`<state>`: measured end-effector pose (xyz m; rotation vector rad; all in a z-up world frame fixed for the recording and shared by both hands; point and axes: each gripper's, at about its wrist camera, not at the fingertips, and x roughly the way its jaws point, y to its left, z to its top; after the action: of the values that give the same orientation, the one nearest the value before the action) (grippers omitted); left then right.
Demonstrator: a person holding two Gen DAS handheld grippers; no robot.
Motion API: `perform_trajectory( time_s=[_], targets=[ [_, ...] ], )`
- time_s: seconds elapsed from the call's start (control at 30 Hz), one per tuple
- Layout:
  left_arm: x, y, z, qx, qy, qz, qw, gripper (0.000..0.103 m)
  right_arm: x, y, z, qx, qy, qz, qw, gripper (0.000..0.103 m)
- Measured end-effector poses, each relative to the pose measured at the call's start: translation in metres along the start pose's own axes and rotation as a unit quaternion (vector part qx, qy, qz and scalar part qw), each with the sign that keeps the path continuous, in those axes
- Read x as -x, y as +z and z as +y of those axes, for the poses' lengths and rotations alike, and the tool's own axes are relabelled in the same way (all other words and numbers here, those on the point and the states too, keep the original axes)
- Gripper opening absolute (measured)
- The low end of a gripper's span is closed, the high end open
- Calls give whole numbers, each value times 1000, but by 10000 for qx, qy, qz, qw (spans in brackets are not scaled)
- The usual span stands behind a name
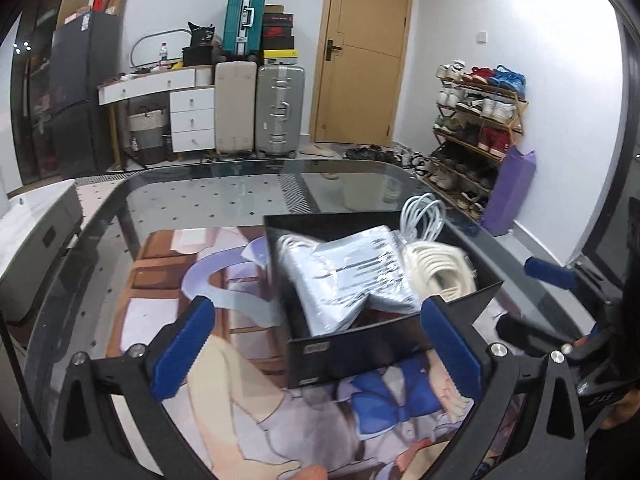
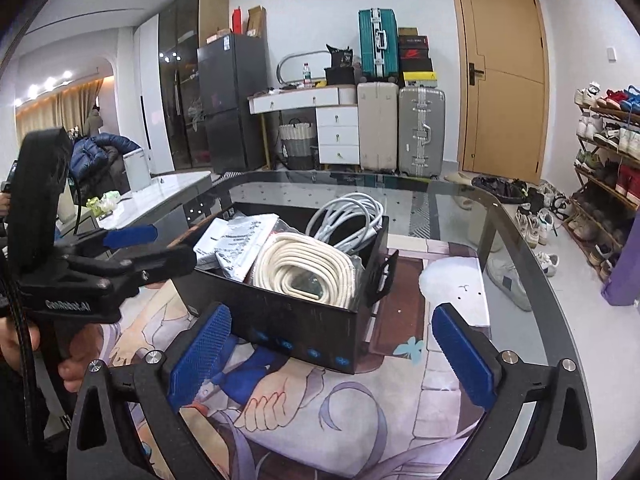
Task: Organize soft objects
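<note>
- Left gripper (image 1: 320, 348): lower middle of the left wrist view, jaws spread wide, nothing between the blue pads. The right pad sits just in front of the near wall of the black box; contact cannot be judged.
- Black box (image 1: 352, 354): centre-right of the left wrist view, resting on the printed mat (image 1: 224, 364), which lies on the glass table (image 1: 192, 196).
- Inside the box, left to right in that view: a silver plastic-wrapped packet (image 1: 356, 276) lying tilted across the middle, a cream rope coil (image 1: 440, 272) against the right wall, and a white cable bundle (image 1: 424, 216) at the far right corner, rising above the rim.
- Right gripper (image 2: 332, 344): lower middle of the right wrist view, also wide open and holding nothing, hovering over the mat just before the box's near corner.
- In the right wrist view the left gripper's body occupies the left edge, one blue pad reaching toward the box's left side.
- Background, upper frame: suitcases (image 1: 258, 108) centre, wooden door (image 1: 360, 56) right of them, shoe rack (image 1: 476, 128) far right.
</note>
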<state>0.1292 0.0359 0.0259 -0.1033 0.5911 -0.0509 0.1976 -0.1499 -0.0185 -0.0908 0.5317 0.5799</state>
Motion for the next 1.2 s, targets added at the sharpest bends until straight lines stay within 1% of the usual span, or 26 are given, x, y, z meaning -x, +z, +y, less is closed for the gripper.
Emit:
perform_trajectory(
  time_s=[0.17, 0.33, 0.4, 0.53, 0.77, 0.9, 1.2],
  targets=[
    [1, -7, 5, 77, 39, -126, 9999, 103, 3, 1, 3, 48, 16, -288, 9996, 102],
    [1, -13, 7, 118, 118, -225, 9996, 103, 6, 3, 4, 67, -5, -476, 9988, 102],
    [0, -12, 8, 163, 68, -245, 9995, 103, 5, 3, 3, 33, 16, -488, 9988, 102],
    [0, -12, 6, 123, 100, -270, 9995, 103, 7, 4, 0, -24, 17, -578, 9983, 102],
    [3, -13, 7, 160, 64, -340, 9993, 103, 9, 3, 5, 79, 1, -650, 9979, 102],
    [6, -14, 8, 190, 47, -407, 9990, 103, 9, 3, 6, 61, -123, -624, 9980, 102],
    [8, -14, 8, 300, -10, -384, 9988, 103, 12, 2, 6, 58, -142, -714, 9973, 102]
  ],
)
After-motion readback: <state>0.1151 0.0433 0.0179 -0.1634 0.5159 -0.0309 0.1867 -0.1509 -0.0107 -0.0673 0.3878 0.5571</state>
